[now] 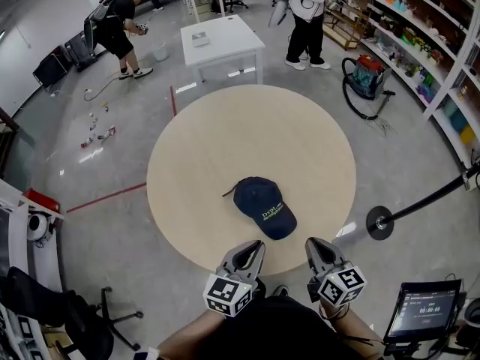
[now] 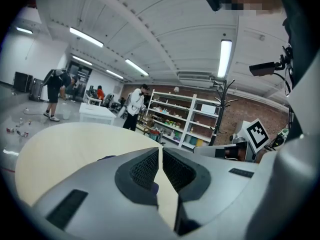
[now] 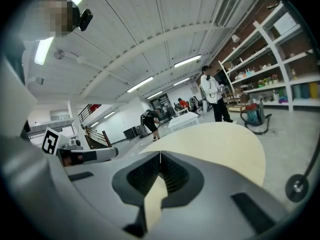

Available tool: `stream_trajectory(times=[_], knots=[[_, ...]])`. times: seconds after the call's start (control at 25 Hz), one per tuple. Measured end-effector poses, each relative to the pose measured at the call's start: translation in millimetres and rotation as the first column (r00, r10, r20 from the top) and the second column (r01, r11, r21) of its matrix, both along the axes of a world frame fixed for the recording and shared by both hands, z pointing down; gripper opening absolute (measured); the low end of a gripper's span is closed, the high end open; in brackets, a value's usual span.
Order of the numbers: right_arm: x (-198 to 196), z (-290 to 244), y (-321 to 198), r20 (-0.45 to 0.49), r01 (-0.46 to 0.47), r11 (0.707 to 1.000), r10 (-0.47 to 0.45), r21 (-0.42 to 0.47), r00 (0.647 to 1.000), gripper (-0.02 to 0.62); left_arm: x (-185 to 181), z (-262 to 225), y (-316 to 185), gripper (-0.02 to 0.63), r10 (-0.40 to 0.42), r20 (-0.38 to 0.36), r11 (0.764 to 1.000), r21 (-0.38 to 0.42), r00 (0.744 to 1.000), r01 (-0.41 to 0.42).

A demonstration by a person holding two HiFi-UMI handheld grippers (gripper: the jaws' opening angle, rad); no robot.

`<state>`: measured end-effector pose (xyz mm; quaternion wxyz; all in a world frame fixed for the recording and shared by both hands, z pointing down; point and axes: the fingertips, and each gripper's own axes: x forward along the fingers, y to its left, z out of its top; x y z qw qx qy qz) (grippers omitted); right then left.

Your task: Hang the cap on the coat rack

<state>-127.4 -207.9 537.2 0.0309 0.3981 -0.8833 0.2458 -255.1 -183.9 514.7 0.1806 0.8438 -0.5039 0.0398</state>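
Note:
A navy cap [image 1: 262, 207] with yellow-green lettering lies on the near half of the round beige table [image 1: 225, 141], brim toward me. My left gripper [image 1: 255, 245] and right gripper [image 1: 313, 244] hover side by side at the table's near edge, just short of the cap, both shut with nothing between the jaws. In the left gripper view the left gripper [image 2: 160, 151] has its pads together, and a sliver of the cap [image 2: 106, 157] peeks over one jaw. The right gripper [image 3: 160, 156] is likewise shut. The black coat rack [image 1: 380, 223] stands on the floor to the table's right, its pole leaning out of frame.
A white square table [image 1: 222, 42] stands beyond the round one, with people [image 1: 306, 13] near it. Shelves [image 1: 442, 58] line the right wall, with a vacuum cleaner [image 1: 366, 77] in front of them. A screen [image 1: 427, 306] sits at lower right and a black chair [image 1: 52, 306] at lower left.

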Motion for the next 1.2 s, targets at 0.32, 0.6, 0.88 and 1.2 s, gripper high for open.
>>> stream_trajectory(times=[0.32,0.6,0.88,1.2], knots=[[-30.6,1.0,-41.0,-0.046,0.012,1.0,-0.012,-0.003,0.999,0.003,-37.6,19.1,-38.9,0.008,-0.017,-0.037,0.999,-0.036,0.999,0.015],[-67.6,16.3,-63.7,-0.084,0.112,0.987,-0.121,-0.112,0.989,0.005,-60.7,54.8,-58.9,0.009,-0.031,-0.057,0.992,-0.122,0.998,0.024],[-56.1,27.0,-102.1,-0.211,-0.031,0.993,0.006,-0.115,0.977,0.005,-81.7,94.6,-69.4,0.105,-0.095,-0.142,0.959,-0.278,0.985,0.052],[-59.1,54.5,-130.5,-0.245,-0.001,0.986,-0.04,-0.164,0.969,0.091,-93.4,135.3,-80.6,0.126,-0.199,-0.23,0.893,-0.442,0.952,0.08]])
